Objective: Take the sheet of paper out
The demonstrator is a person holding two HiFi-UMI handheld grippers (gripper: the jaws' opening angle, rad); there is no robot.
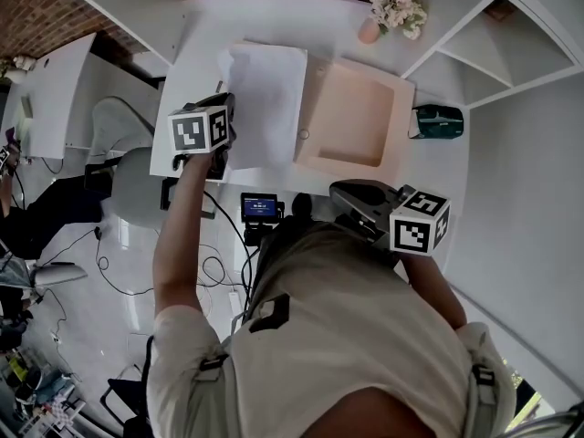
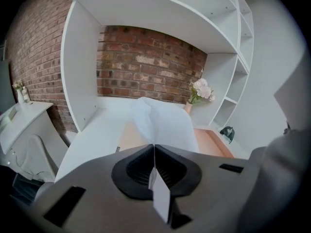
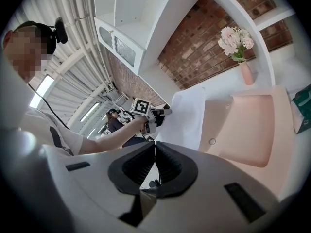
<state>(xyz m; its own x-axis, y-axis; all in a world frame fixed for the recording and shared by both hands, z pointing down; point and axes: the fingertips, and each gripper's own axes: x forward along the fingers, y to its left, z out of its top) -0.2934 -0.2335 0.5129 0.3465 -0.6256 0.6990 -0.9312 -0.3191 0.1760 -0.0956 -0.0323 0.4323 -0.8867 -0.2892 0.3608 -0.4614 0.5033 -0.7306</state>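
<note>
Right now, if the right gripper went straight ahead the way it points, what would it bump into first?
Probably the sheet of paper that the left gripper holds up; depth is hard to judge.

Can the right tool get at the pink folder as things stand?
Probably yes: the right tool is shut and empty beside the folder, at its near edge, with nothing between; the paper covers only its left part.

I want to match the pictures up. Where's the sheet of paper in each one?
Head view: sheet of paper upper middle.
Left gripper view: sheet of paper centre, pinched in jaws.
Right gripper view: sheet of paper middle, beyond jaws.
Shared landmark: flowers, right of it everywhere.
</note>
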